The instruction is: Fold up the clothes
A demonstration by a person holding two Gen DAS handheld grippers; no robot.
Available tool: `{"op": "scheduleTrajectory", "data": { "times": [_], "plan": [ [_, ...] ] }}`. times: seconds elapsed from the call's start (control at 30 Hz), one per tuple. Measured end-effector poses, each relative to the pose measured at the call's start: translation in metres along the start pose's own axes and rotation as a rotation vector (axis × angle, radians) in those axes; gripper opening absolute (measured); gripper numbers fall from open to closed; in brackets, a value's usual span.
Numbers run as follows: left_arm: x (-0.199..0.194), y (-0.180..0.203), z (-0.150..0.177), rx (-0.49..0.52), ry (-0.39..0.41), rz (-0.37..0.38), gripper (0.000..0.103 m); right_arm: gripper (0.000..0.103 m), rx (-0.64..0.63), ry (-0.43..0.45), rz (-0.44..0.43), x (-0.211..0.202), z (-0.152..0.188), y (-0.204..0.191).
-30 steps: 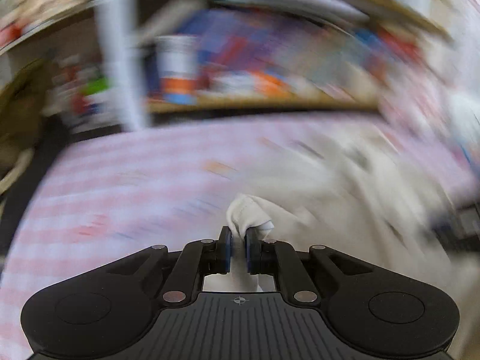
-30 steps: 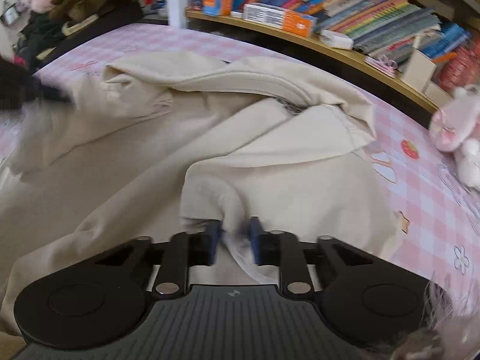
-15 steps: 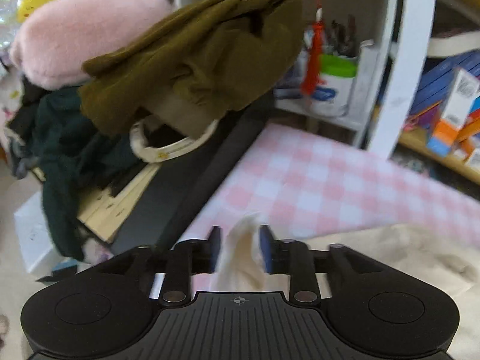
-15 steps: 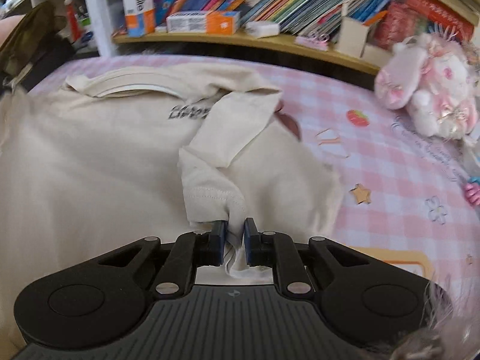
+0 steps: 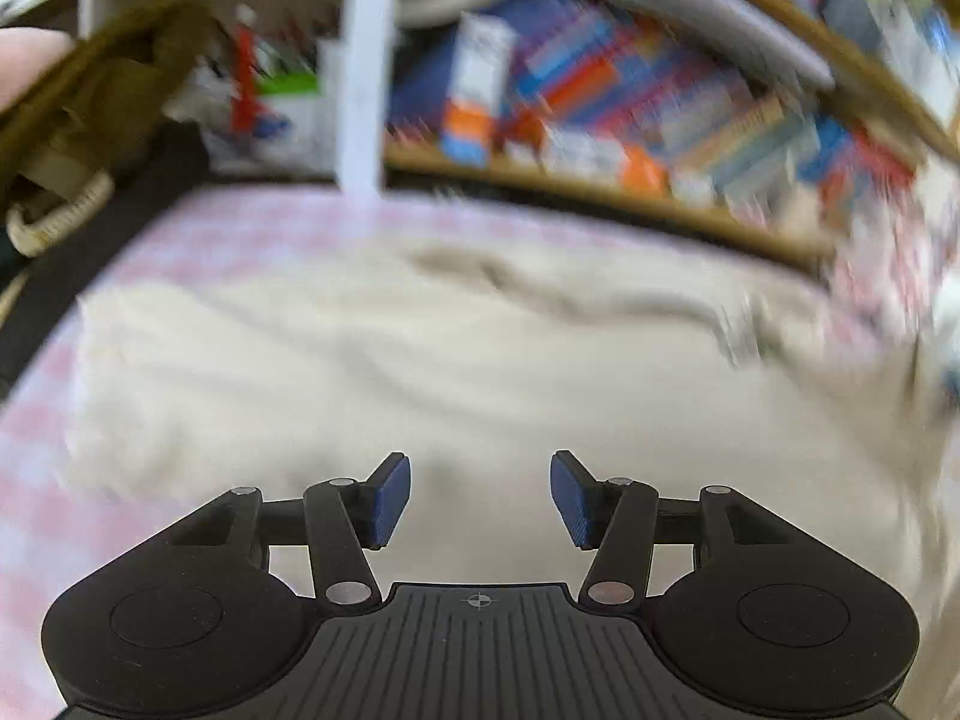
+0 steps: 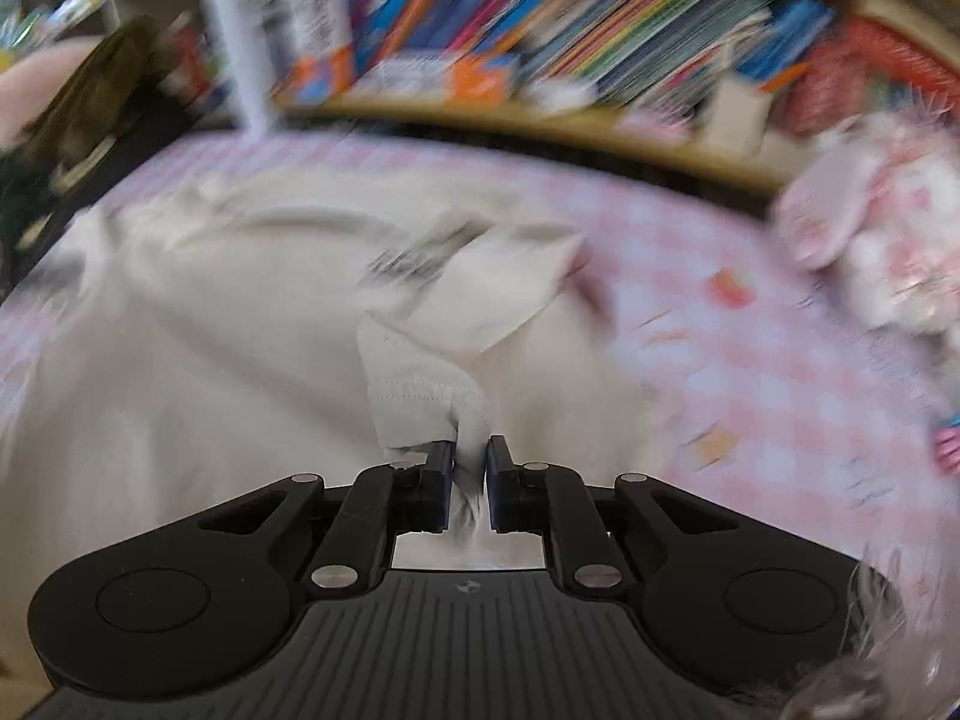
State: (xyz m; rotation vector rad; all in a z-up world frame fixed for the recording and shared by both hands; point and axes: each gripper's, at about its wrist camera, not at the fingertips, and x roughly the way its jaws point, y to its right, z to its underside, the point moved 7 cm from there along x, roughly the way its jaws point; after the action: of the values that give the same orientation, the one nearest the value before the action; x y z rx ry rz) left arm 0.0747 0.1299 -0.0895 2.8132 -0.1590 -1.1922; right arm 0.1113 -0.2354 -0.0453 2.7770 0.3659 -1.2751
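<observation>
My left gripper (image 5: 480,495) opening, ribbed blue pads bare above the soft cream shirt (image 5: 456,372) spread on the pink gingham tabletop (image 5: 36,504), my right gripper (image 6: 469,483) clenched on a stitched sleeve hem (image 6: 420,390), blurred row of books (image 6: 540,18) behind

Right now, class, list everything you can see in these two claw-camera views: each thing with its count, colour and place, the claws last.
T-shirt: one, cream, spread on the tablecloth, sleeve folded inward.
Tablecloth: one, pink-and-white check, under the shirt.
Books: many, multicoloured, on the wooden shelf behind; too blurred to count.
Plush toy: one, pink and white, far right on the tablecloth.
Olive garment: one, heaped at far left.
Left claw: black with blue pads, jaws opening, nothing between them.
Right claw: black, clamped on the shirt's hem.
</observation>
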Motion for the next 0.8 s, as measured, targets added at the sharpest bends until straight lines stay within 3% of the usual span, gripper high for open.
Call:
{"op": "scheduleTrajectory", "data": {
  "times": [0.1, 0.13, 0.27, 0.63, 0.8],
  "plan": [
    [0.008, 0.022, 0.017, 0.059, -0.055, -0.008, 0.052, 0.01, 0.326, 0.101, 0.259, -0.012, -0.027, 0.1],
    [0.01, 0.026, 0.018, 0.069, -0.062, -0.009, 0.053, 0.01, 0.371, 0.093, 0.316, -0.009, -0.028, 0.124],
    [0.014, 0.028, 0.003, 0.061, -0.051, -0.024, 0.054, 0.01, 0.279, -0.021, 0.384, 0.023, -0.018, 0.15],
    [0.072, 0.04, -0.076, 0.104, -0.012, -0.001, 0.053, 0.01, 0.285, -0.079, 0.509, 0.056, 0.001, 0.183],
    [0.11, 0.062, -0.11, 0.143, -0.024, 0.111, 0.052, 0.011, 0.289, -0.134, 0.596, 0.055, 0.018, 0.205]
  ]
}}
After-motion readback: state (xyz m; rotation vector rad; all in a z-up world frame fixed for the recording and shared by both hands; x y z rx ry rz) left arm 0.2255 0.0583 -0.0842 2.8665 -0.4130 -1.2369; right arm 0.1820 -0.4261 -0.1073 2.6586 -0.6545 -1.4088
